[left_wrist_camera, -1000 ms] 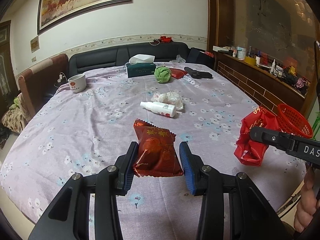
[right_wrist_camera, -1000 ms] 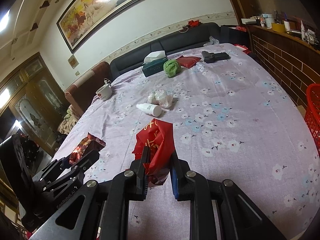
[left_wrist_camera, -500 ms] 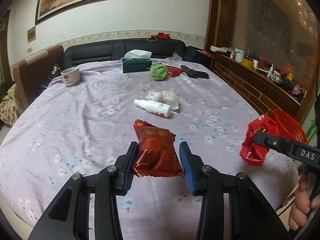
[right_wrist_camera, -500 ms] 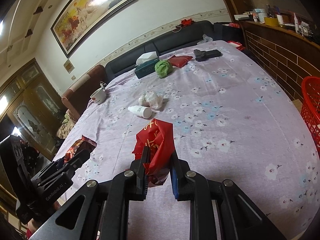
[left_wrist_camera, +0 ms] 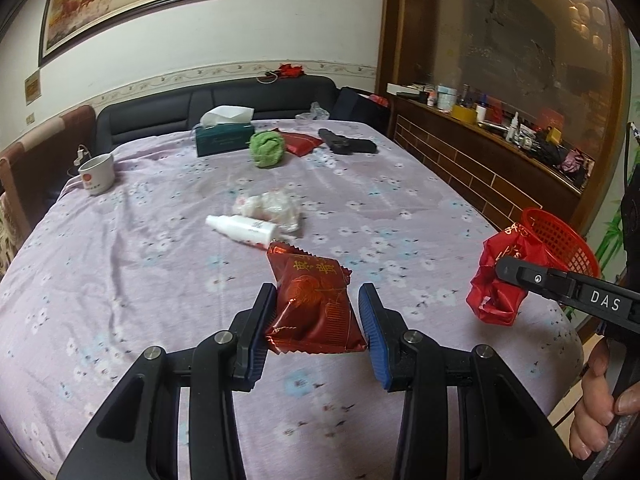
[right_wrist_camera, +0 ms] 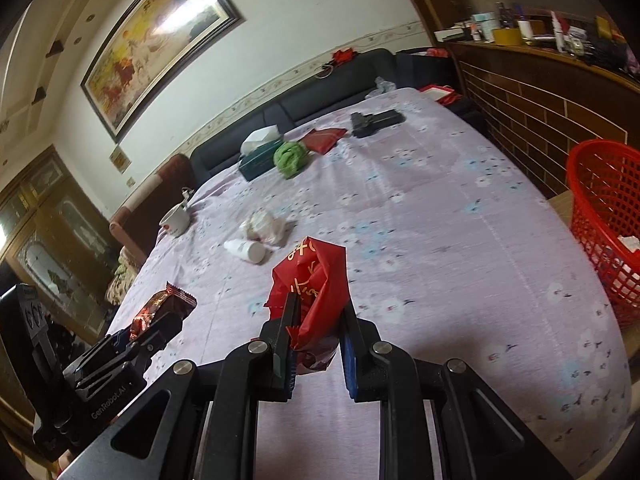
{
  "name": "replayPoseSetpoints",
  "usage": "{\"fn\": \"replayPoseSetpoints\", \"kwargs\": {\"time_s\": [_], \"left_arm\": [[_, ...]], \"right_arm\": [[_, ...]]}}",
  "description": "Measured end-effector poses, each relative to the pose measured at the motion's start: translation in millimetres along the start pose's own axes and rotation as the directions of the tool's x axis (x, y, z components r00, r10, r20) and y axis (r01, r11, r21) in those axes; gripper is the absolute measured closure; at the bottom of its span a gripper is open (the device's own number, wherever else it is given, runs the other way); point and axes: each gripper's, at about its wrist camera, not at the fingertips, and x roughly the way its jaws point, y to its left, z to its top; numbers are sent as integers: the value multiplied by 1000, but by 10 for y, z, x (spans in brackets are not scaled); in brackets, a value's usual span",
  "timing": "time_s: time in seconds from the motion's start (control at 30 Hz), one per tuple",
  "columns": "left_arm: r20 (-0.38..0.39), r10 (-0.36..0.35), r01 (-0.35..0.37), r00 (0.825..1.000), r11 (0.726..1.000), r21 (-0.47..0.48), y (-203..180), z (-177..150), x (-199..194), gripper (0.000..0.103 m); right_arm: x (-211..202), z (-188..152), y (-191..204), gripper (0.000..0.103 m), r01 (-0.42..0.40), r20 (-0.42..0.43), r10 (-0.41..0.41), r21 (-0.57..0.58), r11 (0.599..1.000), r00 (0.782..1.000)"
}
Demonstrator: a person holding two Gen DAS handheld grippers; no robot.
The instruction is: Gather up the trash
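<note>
My left gripper [left_wrist_camera: 317, 296] is shut on a dark red snack packet [left_wrist_camera: 312, 308], held above the purple flowered tablecloth [left_wrist_camera: 140, 260]. My right gripper [right_wrist_camera: 319, 308] is shut on a crumpled red bag [right_wrist_camera: 310, 276] with gold lettering. In the left wrist view the red bag [left_wrist_camera: 496, 284] hangs at the right, near a red mesh basket [left_wrist_camera: 560, 240]. In the right wrist view the red mesh basket [right_wrist_camera: 600, 208] stands off the table's right edge, and the left gripper [right_wrist_camera: 160, 320] with the snack packet [right_wrist_camera: 158, 306] is at the lower left.
On the table lie a white bottle [left_wrist_camera: 240, 229], a crumpled plastic wrap [left_wrist_camera: 272, 206], a green ball [left_wrist_camera: 267, 149], a tissue box [left_wrist_camera: 224, 140], a mug [left_wrist_camera: 97, 174], a flat red packet [left_wrist_camera: 300, 142] and a black object [left_wrist_camera: 348, 145]. A cluttered wooden shelf [left_wrist_camera: 500, 132] runs along the right.
Both grippers have carried their loads to the right; table items slide left in the left wrist view and the red basket looms larger in the right wrist view. Both grips are unchanged.
</note>
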Motion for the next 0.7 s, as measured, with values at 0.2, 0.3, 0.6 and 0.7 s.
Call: {"fn": "replayPoseSetpoints", "kwargs": {"time_s": [0.2, 0.3, 0.6, 0.7], "left_arm": [[-10, -26, 27, 1000, 999, 36, -206, 39, 104, 62], [-10, -37, 37, 999, 998, 55, -303, 62, 142, 62], [-15, -76, 77, 997, 991, 113, -628, 140, 265, 62], [-14, -91, 92, 996, 987, 135, -756, 166, 299, 62]], "right_arm": [[-81, 32, -181, 83, 23, 14, -23, 32, 999, 1000], [-112, 55, -259, 83, 34, 23, -35, 46, 998, 999], [-283, 123, -525, 83, 69, 57, -74, 86, 994, 996], [-371, 142, -615, 83, 83, 74, -90, 100, 992, 993]]}}
